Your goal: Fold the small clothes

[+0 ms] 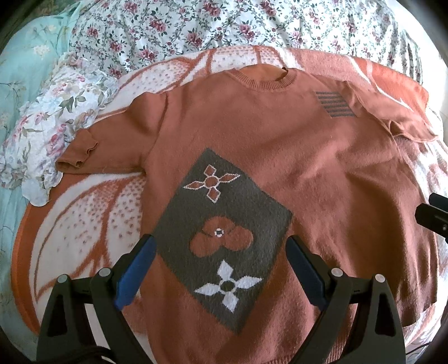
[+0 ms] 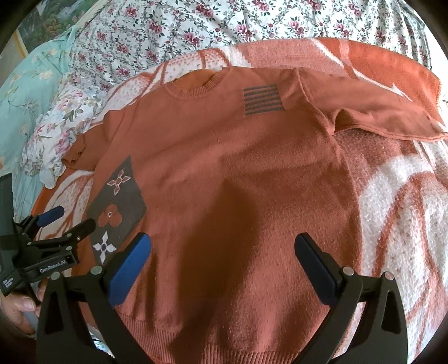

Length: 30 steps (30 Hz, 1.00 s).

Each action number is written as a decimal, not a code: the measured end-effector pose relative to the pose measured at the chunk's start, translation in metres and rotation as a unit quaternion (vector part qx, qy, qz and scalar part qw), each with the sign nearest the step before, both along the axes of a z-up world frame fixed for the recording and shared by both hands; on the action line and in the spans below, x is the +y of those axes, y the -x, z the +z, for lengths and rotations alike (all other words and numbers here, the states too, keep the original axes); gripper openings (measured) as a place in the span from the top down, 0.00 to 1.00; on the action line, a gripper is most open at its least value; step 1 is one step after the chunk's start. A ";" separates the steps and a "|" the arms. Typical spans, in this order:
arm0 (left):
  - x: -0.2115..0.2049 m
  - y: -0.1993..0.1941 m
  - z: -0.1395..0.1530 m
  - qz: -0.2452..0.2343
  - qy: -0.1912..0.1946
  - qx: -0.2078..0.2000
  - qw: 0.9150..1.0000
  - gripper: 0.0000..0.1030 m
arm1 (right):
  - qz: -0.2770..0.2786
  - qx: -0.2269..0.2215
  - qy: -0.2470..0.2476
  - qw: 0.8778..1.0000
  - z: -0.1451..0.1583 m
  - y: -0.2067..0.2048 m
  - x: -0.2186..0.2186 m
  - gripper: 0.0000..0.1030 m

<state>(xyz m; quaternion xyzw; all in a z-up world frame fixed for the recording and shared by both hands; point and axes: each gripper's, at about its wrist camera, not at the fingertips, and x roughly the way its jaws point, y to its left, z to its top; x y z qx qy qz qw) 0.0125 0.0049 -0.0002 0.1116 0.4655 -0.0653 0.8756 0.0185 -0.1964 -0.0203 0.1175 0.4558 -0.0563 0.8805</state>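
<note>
Here, a rust-orange short-sleeved knitted sweater (image 1: 280, 156) is lying face up and spread flat across the centre of both frames, its ribbed collar toward the top and its ribbed hem running along the bottom edge. The left gripper (image 1: 221, 246) is hovering over the lower left part of the garment, its blue-padded fingers (image 1: 134, 274) standing wide apart and holding nothing, framing a grey knitted rectangular panel (image 1: 224, 224) that is showing an orange flower and two four-petal motifs. In the right wrist view, the right gripper (image 2: 222, 243) is hanging above the plain lower middle of the sweater, jaws likewise spread wide and empty, with the left gripper showing at the far left of that frame. A small block of grey knitted stripes (image 2: 261, 99) is sitting on the chest, toward the upper right. The sweater is resting on a fuzzy orange-and-white patterned blanket (image 2: 397, 201), which is itself lying over a white floral-print bedsheet (image 1: 224, 25) filling the top of both frames.
</note>
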 end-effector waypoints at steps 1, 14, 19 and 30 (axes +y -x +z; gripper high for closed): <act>0.000 -0.001 0.000 0.000 0.000 0.000 1.000 0.09 | 0.000 -0.001 0.000 1.000 0.000 0.001 0.000 0.01; -0.001 -0.006 -0.001 0.001 -0.002 0.001 1.000 0.09 | 0.002 0.001 -0.001 1.000 -0.001 -0.006 -0.006 0.01; -0.004 -0.009 -0.004 0.001 -0.010 0.009 1.000 0.09 | 0.000 -0.011 -0.018 1.000 -0.003 -0.009 -0.015 0.01; -0.010 -0.019 -0.011 0.007 -0.008 0.021 1.000 0.09 | -0.005 0.005 -0.023 1.000 -0.008 -0.012 -0.027 0.01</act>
